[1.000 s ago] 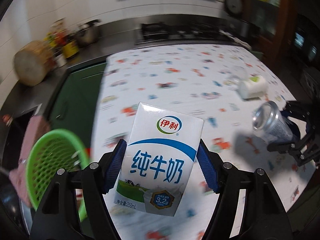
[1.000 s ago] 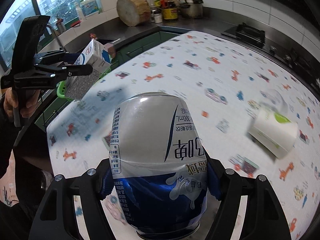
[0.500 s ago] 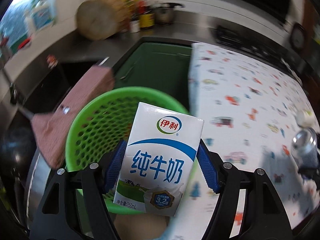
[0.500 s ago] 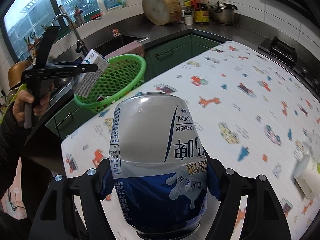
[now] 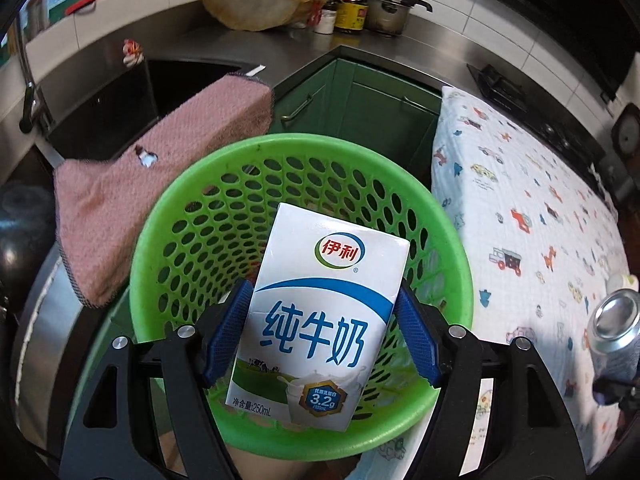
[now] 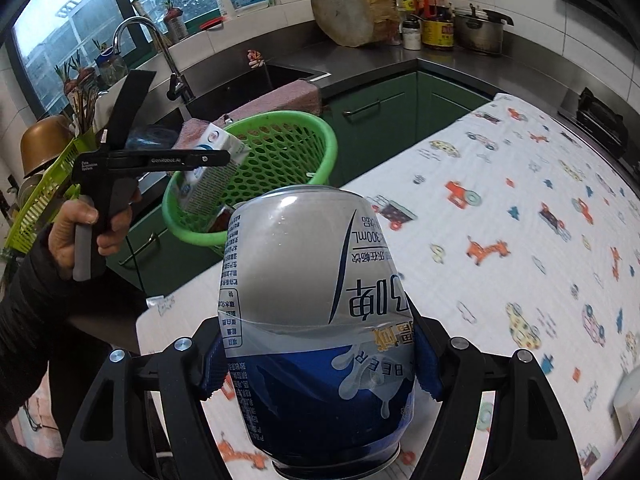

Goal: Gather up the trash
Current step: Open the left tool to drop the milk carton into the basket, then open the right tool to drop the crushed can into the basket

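Left gripper (image 5: 322,336) clamped on milk carton (image 5: 320,292), poised over green basket (image 5: 456,236) beside the table (image 5: 532,208). Right gripper (image 6: 316,354) squeezing beer can (image 6: 312,300) above the table. Both likely empty, light; thin can walls dent (grip mid-body).

Left gripper (image 5: 322,336): blue pads clamp a white milk carton (image 5: 320,304)
Carton: upright, over the green mesh basket (image 5: 180,240)
Basket: beside the patterned tablecloth (image 5: 520,200)
Right edge: silver can (image 5: 614,324)
Behind: pink towel (image 5: 160,176)
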`<state>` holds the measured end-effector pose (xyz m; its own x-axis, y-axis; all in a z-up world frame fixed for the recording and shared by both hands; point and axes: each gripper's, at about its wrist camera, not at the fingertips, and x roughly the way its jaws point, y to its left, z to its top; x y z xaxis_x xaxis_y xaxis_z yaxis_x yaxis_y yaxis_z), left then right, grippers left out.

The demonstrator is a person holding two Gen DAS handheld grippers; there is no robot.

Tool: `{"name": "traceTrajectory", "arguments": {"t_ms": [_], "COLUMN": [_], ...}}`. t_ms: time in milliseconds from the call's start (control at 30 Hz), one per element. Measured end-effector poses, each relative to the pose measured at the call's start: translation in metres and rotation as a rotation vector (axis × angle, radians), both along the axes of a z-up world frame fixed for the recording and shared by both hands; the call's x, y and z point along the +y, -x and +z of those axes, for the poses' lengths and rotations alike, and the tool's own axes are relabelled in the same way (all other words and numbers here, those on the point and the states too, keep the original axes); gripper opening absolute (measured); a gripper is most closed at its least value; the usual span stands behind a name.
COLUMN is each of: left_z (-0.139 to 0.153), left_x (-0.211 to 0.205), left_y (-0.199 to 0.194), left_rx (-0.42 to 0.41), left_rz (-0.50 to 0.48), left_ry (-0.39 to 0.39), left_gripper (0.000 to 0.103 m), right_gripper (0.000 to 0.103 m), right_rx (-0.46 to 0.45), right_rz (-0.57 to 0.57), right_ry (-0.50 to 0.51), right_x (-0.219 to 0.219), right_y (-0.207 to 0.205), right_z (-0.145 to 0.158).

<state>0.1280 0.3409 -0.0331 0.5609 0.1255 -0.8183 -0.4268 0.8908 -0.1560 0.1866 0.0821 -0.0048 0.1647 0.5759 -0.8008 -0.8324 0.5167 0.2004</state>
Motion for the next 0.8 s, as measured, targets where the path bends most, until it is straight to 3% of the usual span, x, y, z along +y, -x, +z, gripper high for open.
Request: {"name": "traceTrajectory", "arguments": {"t_ms": [167,800], "left_z": [-0.007,0.009], "left_x": [0.006,0.03], "left_y": [0.002,0.055], "left_rx": [-0.01,-0.058], "left_rz": [0.008,0.114], "left_ry": [0.031,0.024], "left_gripper": [0.078,0.079], "right_gripper": [0.071,0.071], "right_rx": [0.011,0.029], "right_rz": [0.021,0.044], "right_ry": [0.005,-0.021], "right_x": [0.016,0.108], "right_y": [-0.002,-0.012], "right_z": [-0.003,-0.007]}}
